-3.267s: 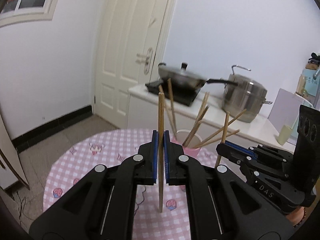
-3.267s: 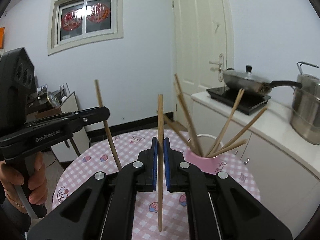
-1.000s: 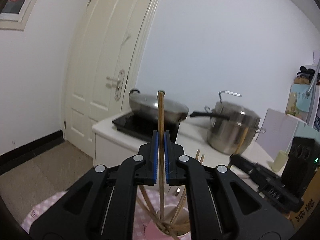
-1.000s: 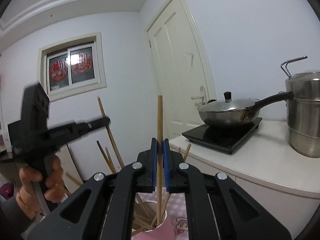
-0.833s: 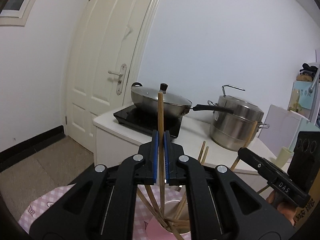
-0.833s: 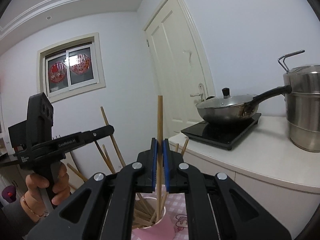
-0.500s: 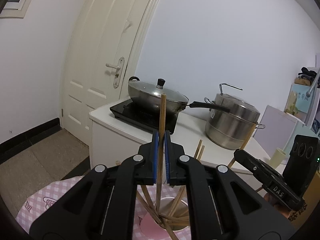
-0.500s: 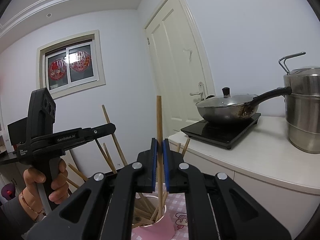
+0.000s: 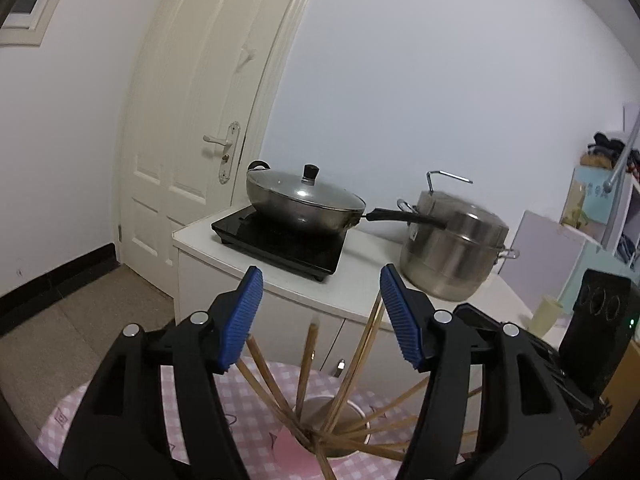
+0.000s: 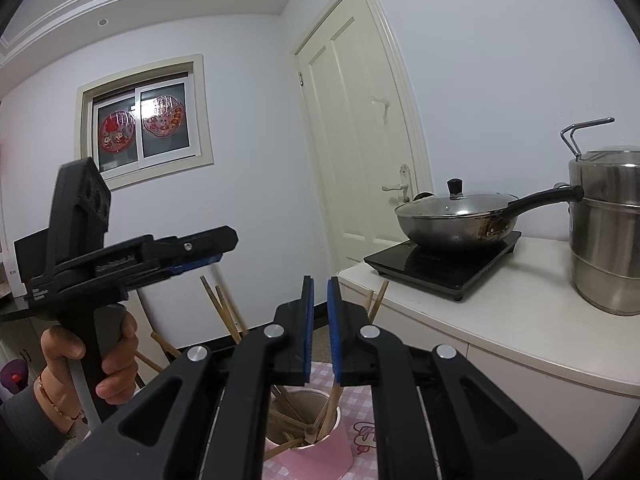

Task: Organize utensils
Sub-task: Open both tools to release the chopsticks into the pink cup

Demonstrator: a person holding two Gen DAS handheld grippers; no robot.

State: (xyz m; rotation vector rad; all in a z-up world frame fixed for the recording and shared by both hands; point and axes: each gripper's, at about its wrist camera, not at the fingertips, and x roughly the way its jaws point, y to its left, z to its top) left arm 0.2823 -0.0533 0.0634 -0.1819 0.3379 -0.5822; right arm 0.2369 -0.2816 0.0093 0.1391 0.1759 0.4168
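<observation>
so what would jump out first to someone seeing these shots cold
Probably the pink cup low in the middle, bristling with wooden chopsticks that fan out in every direction. Right above it the left gripper gapes wide open with its blue pads, while the right gripper shows only a narrow gap and holds nothing. Behind, on the white counter, a lidded pan sits on a black hob beside a tall steel pot.

walls: pale blue | door (image 9: 208, 120): cream | window (image 10: 144, 120) | counter (image 9: 360, 268): white | floor: grey
</observation>
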